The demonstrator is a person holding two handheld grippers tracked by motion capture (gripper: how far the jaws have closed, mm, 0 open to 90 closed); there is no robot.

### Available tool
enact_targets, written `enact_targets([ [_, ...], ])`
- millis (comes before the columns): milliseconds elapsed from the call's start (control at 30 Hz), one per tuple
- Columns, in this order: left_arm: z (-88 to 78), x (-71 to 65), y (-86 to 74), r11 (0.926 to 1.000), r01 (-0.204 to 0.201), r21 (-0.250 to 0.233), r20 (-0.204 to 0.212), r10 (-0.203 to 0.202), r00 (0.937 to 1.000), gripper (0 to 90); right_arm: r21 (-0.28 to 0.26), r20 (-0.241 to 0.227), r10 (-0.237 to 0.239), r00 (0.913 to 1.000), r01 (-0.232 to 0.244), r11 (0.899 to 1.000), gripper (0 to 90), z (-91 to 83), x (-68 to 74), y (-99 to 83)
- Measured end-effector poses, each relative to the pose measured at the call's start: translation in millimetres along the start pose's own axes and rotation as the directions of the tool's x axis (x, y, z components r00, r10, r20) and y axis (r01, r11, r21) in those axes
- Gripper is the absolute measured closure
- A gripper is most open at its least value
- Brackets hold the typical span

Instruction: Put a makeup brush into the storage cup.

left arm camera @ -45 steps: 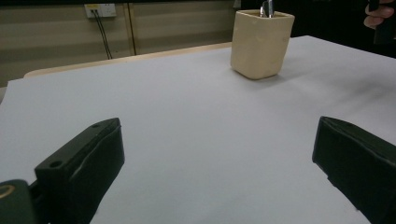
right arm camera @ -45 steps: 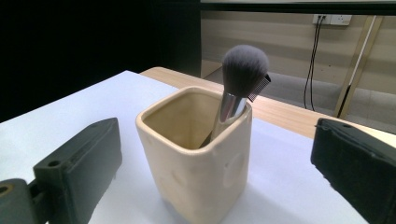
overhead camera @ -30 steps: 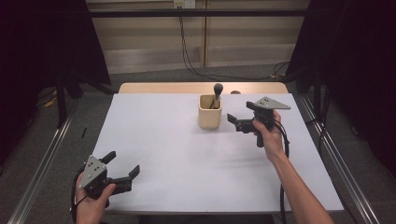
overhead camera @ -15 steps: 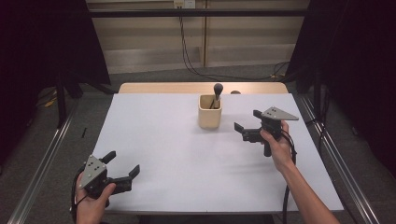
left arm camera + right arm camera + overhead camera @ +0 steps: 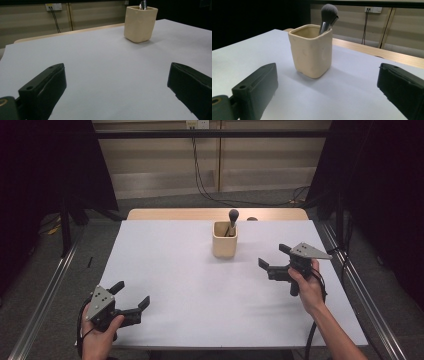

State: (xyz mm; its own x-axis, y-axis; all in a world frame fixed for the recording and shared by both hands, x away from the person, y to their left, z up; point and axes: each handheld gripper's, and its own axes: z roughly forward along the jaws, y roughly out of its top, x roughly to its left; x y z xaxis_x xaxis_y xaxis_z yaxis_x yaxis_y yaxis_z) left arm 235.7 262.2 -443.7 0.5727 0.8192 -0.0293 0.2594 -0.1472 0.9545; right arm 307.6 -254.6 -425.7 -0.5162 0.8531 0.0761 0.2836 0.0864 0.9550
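Note:
A cream square cup (image 5: 224,240) stands upright at the far middle of the white table (image 5: 190,285), with a dark-headed makeup brush (image 5: 232,217) standing in it. The right gripper view has the cup (image 5: 311,51) and brush (image 5: 328,15) close ahead. My right gripper (image 5: 273,257) hovers open a short way right of the cup, nothing between its jaws. My left gripper (image 5: 130,295) rests open near the front left corner, empty, and from it the cup (image 5: 139,23) lies far off at the upper right.
A wooden strip (image 5: 170,214) edges the table's far side. Metal rails (image 5: 45,290) run along the floor on both sides. Cables (image 5: 200,165) hang down the back wall. A cable (image 5: 312,332) trails from the right gripper along the forearm.
My right gripper has drawn back from the cup, moving right and toward the near side. The left gripper has stayed put.

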Motion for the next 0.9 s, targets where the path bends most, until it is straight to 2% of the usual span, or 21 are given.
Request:
enact_targets([
  [233, 0.6, -0.2, 0.2, 0.9999, -0.009, 0.006, 0.004, 0.009, 1.0000, 2.2, -0.008, 0.025, 0.011, 0.9996, -0.011, 1.000, 2.8, -19.4, -4.9, -7.3],
  [367, 0.5, 0.1, 0.1, 1.0000, -0.005, 0.005, 0.006, 0.005, 1.0000, 2.1, 0.005, 0.039, 0.015, 0.9991, -0.015, 1.000, 2.8, -30.1, -6.9, -13.6],
  [633, 1.6, -0.6, 0.5, 1.0000, -0.005, 0.003, 0.008, 0.005, 1.0000, 2.1, 0.004, 0.069, 0.027, 0.9973, -0.027, 1.000, 2.5, -53.9, -6.8, -24.4],
  [733, 1.7, -0.8, 0.4, 1.0000, -0.005, 0.003, 0.010, 0.005, 0.9999, 2.1, -0.001, 0.077, 0.040, 0.9962, -0.040, 0.999, 2.3, -59.5, -6.3, -27.9],
  [900, 1.0, 0.0, 0.6, 1.0000, -0.003, 0.003, 0.009, 0.003, 1.0000, 2.1, 0.004, 0.095, 0.035, 0.9948, -0.036, 0.999, 1.8, -68.8, -4.8, -32.6],
])
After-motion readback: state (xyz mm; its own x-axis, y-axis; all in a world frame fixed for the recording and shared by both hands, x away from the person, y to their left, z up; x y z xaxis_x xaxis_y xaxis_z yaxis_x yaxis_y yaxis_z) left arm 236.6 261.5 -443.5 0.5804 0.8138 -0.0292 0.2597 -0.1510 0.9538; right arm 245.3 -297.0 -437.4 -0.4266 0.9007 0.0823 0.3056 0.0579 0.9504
